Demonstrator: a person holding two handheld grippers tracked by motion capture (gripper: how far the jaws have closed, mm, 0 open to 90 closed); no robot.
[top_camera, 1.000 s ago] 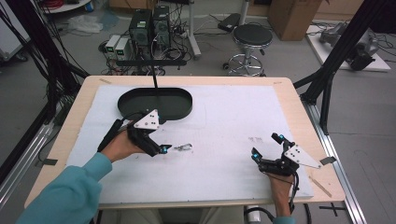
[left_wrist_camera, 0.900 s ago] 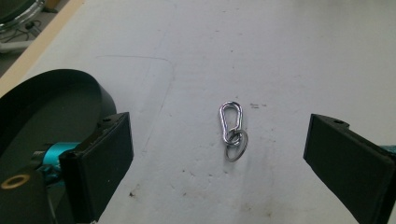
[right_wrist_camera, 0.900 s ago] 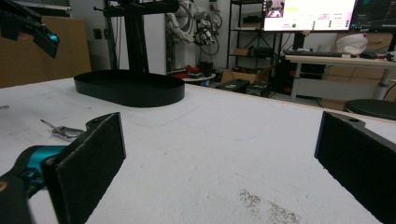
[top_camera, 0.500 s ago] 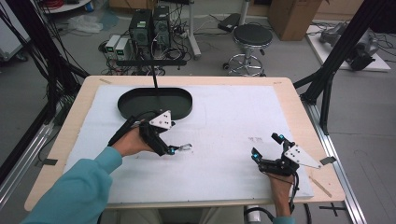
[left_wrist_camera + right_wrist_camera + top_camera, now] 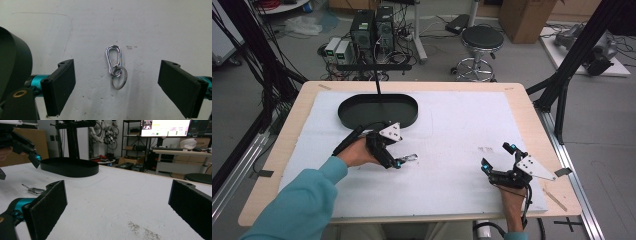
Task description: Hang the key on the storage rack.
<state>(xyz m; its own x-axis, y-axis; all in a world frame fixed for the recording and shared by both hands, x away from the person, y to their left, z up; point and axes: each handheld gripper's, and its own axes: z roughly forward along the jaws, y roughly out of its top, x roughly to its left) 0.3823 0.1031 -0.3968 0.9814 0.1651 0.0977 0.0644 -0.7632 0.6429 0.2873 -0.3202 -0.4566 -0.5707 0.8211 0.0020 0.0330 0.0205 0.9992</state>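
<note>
Hovering left gripper (image 5: 116, 82) spread wide over carabiner (image 5: 114, 59); centring before clamping; right gripper (image 5: 500, 162) idling unclenched on tabletop (image 5: 452, 195)

My left gripper (image 5: 116, 85) hangs with jaws spread wide over the white mat (image 5: 452, 130); only the carabiner with its key ring (image 5: 115, 66) lies in the gap, with bare mat on either side of it. At eleven o'clock the black oval tray (image 5: 377, 110) blocks the way. My right gripper (image 5: 498, 156), jaws apart, has bare mat ahead toward twelve.
</note>
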